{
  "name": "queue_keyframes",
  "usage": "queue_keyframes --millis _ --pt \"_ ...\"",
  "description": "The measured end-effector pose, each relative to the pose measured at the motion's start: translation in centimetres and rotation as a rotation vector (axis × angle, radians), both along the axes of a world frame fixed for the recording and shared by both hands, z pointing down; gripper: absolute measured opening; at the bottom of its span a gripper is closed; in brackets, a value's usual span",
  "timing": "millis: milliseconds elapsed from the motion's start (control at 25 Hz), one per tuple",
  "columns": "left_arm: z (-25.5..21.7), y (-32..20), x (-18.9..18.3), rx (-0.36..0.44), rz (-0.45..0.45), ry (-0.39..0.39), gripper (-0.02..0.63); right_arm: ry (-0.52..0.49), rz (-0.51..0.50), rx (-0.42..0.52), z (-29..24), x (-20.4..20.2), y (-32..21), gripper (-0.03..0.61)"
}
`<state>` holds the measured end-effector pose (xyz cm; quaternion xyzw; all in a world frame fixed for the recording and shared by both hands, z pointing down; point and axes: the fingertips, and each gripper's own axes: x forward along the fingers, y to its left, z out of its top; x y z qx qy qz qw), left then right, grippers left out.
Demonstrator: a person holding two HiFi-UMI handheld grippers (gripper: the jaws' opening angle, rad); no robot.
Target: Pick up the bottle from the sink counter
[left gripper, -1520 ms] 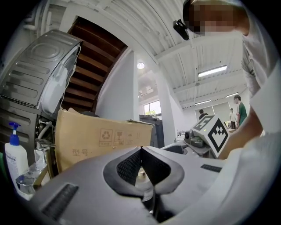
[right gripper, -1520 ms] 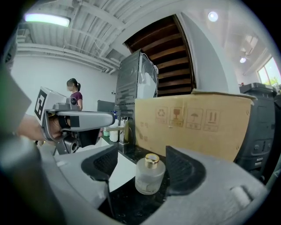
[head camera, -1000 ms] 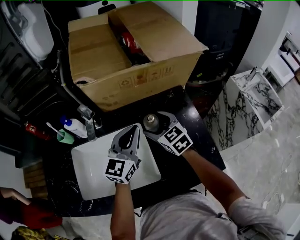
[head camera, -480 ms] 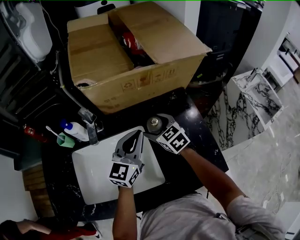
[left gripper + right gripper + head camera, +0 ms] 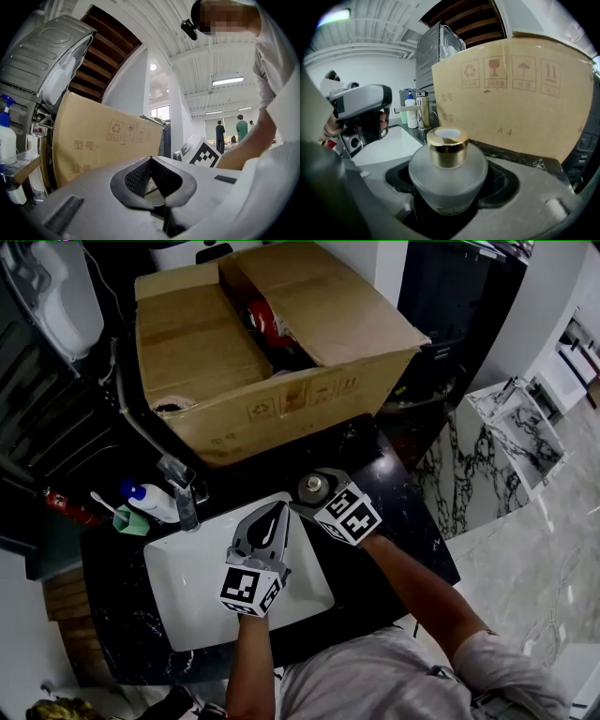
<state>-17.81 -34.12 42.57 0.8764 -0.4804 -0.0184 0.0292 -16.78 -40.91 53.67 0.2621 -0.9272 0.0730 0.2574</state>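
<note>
The bottle (image 5: 312, 487) is a round frosted-glass flask with a gold cap (image 5: 447, 146). It stands upright on the black counter between the sink and the cardboard box. My right gripper (image 5: 317, 495) reaches around it, with one jaw on each side of its belly (image 5: 447, 180). The jaws are closing, and a dark gap still shows on the right side. My left gripper (image 5: 277, 509) hovers over the white sink basin (image 5: 187, 587), its jaws shut with nothing between them (image 5: 150, 160).
A large open cardboard box (image 5: 262, 343) stands close behind the bottle. A chrome faucet (image 5: 178, 488), a white spray bottle (image 5: 150, 501) and a green cup (image 5: 129, 518) sit left of the sink. The counter's edge (image 5: 422, 521) drops to a marble floor on the right.
Both grippers have drifted slightly right and down in the head view, the right one staying around the bottle. The person in red at the bottom left has gone from view.
</note>
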Motion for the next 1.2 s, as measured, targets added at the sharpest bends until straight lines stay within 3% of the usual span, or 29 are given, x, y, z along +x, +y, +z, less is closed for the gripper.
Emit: queue_keyframes --millis 640,1200 --pt "-0.4 0.3 -0.2 0.002 -0.001 0.0 0.002 -0.009 0.023 0.015 -0.7 0.3 -0.1 0.337" --pt "-2.2 1.6 0.0 0.026 -0.042 -0.023 0.002 -0.074 -0.009 0.086 -7.6 1.8 2.6 0.337"
